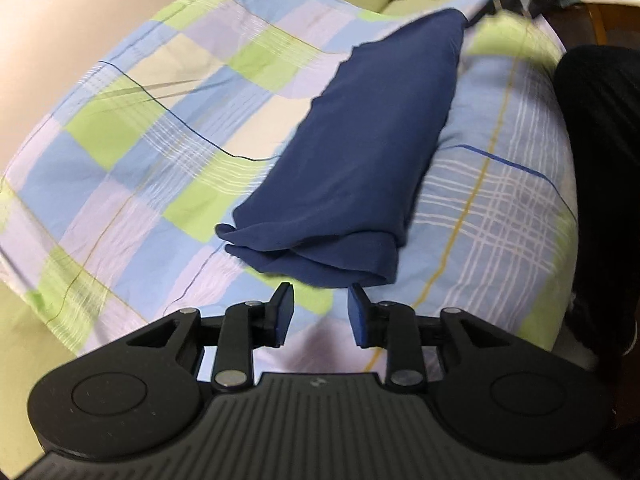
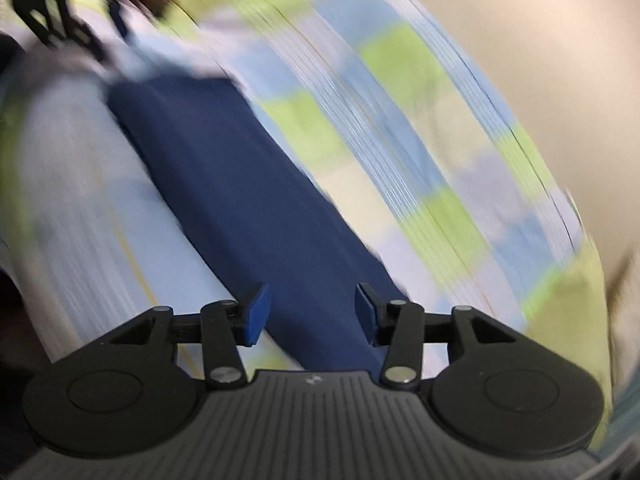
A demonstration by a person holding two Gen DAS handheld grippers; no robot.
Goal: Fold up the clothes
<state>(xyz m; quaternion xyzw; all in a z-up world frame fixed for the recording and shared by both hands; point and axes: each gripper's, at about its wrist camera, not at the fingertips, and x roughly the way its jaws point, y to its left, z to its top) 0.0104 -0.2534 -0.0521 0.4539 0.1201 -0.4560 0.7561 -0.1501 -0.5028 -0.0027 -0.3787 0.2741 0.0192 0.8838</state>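
Navy garment lies folded into 1 long strip on the checked bedsheet, left gripper and right gripper gaping empty at its opposite ends, likely poised for an end-to-end fold.

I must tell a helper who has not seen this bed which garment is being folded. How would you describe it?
Look at the bed with the checked sheet of green, blue and lilac squares. On it lies a navy garment, folded into one long narrow strip. It is the only plain dark cloth lying on that pale pattern.
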